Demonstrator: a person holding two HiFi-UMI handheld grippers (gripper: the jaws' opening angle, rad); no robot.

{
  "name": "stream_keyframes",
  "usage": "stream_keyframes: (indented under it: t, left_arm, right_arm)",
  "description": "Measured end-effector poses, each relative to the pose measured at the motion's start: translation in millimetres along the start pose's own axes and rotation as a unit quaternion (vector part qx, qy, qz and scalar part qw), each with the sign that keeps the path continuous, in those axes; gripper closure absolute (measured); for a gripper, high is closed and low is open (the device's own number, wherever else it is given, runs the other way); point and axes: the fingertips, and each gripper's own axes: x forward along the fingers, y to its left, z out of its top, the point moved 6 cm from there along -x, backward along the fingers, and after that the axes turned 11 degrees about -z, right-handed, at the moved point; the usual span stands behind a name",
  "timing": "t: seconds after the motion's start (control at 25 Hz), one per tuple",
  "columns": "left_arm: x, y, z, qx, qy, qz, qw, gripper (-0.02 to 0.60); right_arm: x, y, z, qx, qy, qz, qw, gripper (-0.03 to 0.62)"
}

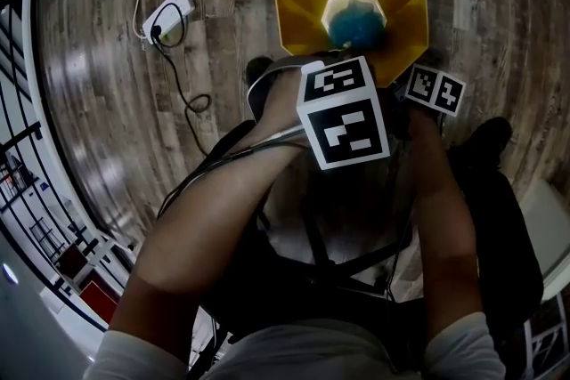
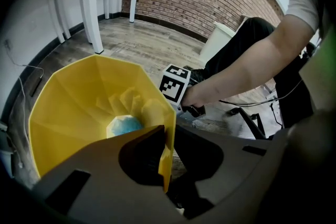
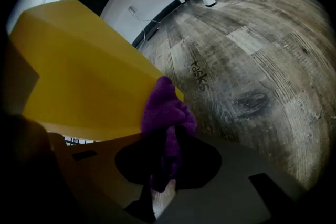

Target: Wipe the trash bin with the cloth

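The yellow, faceted plastic trash bin (image 1: 307, 0) is stood on the wooden floor (image 1: 98, 93). Its rim wall is clamped by the left hand-held gripper (image 2: 165, 141). A purple fleecy cloth (image 3: 167, 107) is pinched in the right hand-held gripper (image 3: 167, 157), right at the bin's outer wall.

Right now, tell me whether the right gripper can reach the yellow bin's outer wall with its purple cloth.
Probably yes: the purple cloth in the right gripper sits close beside the yellow bin wall, nothing between.
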Motion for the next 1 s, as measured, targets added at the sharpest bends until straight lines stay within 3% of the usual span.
stream_keyframes:
  t: [0.4, 0.88, 1.0]
  left_arm:
    - [-2.5, 0.0, 0.6, -0.005, -0.009, 0.007, 0.9999, 0.526]
    - [-4.2, 2.9, -3.7, -0.005, -0.026, 0.014, 0.9995, 0.523]
    - [-11.9, 5.4, -6.3, 0.022, -0.027, 0.034, 0.9988, 0.468]
  right_arm:
    - [42.8, -6.6, 7.7, -0.057, 0.046, -0.057, 0.996, 0.530]
    - [14.3, -11.4, 3.5, -0.033, 0.023, -0.052, 0.998, 0.530]
    - [-6.9, -8.0, -0.1, -0.023, 0.011, -0.040, 0.999, 0.530]
